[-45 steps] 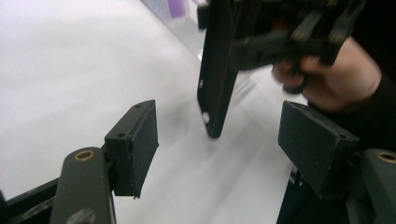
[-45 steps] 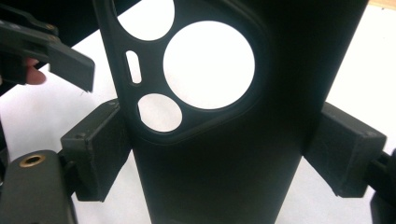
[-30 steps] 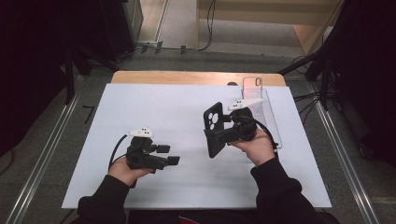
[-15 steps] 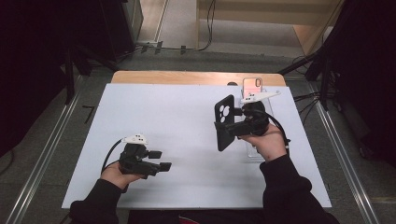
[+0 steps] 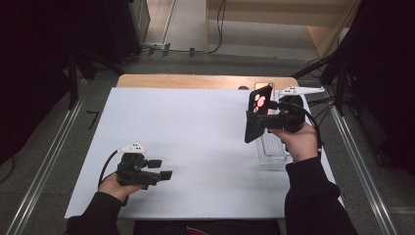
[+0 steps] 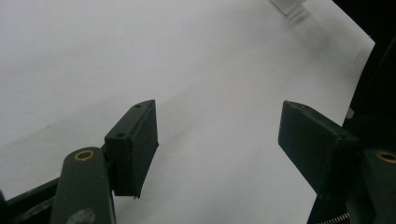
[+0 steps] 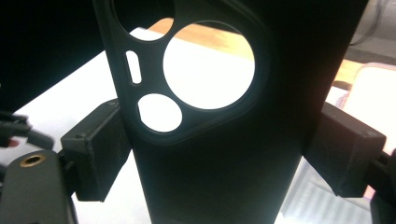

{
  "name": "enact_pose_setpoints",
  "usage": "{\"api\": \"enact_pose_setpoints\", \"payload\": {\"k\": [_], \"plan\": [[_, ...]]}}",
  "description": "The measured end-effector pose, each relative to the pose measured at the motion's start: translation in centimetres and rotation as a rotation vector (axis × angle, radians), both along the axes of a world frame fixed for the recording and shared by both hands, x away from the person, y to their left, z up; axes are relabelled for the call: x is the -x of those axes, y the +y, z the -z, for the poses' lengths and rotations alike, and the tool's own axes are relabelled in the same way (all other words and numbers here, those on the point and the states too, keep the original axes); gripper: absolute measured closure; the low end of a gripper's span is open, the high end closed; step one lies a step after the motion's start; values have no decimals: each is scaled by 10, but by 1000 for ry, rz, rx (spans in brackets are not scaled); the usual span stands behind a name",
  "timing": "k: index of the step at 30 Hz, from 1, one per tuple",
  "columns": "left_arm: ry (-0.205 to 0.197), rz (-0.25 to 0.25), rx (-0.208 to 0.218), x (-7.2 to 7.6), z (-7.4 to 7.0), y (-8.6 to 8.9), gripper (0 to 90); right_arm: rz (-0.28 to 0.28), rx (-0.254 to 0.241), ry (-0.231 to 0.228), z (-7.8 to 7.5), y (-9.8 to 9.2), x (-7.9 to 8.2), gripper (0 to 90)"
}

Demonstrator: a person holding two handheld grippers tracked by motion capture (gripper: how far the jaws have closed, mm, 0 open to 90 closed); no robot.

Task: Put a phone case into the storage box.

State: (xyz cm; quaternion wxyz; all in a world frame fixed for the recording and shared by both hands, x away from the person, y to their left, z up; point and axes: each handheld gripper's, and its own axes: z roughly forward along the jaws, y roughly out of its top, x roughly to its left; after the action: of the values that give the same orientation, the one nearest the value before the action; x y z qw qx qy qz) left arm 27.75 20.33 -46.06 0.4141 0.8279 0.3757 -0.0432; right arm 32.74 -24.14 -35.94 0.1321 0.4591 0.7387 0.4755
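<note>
Now the phone case is pinched betw. the right gripper jaws, carried further back, over the clear tray w/ phone just beyond, likely for fitting. Left gripper drawn back, jaws wide apart, nothing held.

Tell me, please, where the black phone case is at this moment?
In the high view, the black phone case is on the table's right side, clamped upright in the right gripper, above the clear tray.
</note>
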Motion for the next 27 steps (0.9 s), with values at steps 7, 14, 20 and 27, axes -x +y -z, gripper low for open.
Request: {"api": "enact_pose_setpoints", "payload": {"k": [7,14,20,27], "plan": [[7,-15,4,2,1,5,283,97,-2,-15,-3,-21,-5,125],[10,-26,13,2,1,7,283,188,5,-24,6,-33,-15,125],[14,-28,12,2,2,8,283,256,27,-16,20,-41,-28,125],[12,-29,16,1,2,9,283,301,45,-2,35,-42,-47,125]]}}
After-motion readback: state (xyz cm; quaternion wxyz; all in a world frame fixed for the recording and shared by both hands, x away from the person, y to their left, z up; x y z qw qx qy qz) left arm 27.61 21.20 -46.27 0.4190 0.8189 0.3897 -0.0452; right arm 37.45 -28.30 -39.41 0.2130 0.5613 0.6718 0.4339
